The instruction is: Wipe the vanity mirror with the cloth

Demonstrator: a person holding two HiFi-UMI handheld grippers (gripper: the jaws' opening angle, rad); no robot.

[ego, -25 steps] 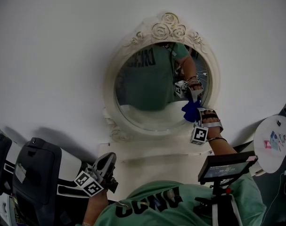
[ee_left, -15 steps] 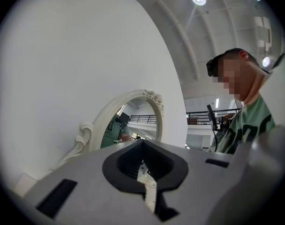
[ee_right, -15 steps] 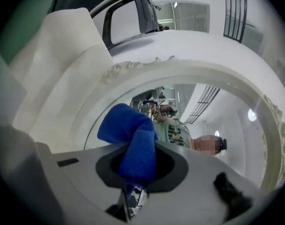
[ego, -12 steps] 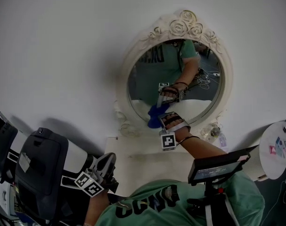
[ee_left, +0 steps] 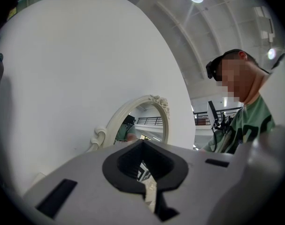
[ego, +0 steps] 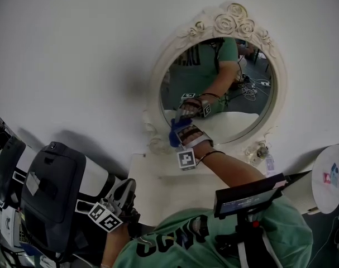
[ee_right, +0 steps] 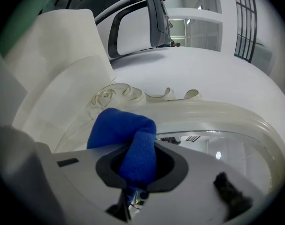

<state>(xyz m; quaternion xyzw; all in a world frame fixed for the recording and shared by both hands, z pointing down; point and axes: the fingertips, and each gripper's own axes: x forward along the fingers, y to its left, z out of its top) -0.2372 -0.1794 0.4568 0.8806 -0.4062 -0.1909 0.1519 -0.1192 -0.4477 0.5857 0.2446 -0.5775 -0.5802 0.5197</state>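
Note:
An oval vanity mirror [ego: 230, 88] in an ornate cream frame [ego: 228, 20] stands against the white wall. My right gripper [ego: 178, 134] is shut on a blue cloth [ego: 176, 133] and presses it against the glass at the lower left, by the frame. In the right gripper view the blue cloth [ee_right: 126, 139] bulges out between the jaws beside the curled frame [ee_right: 133, 95]. My left gripper [ego: 123, 197] hangs low, well away from the mirror, jaws together with nothing in them. The left gripper view shows the mirror [ee_left: 142, 123] side-on in the distance.
The white vanity top [ego: 158, 180] lies under the mirror. A small bottle [ego: 262, 151] stands at the mirror's lower right. A black and white chair [ego: 49, 197] is at the left. A round white side table [ego: 331, 177] sits at the right, and a screen on a stand [ego: 250, 197] is near my chest.
My right gripper has swept the blue cloth leftward across the lower glass, from the right side to the lower left edge. The left gripper has stayed low.

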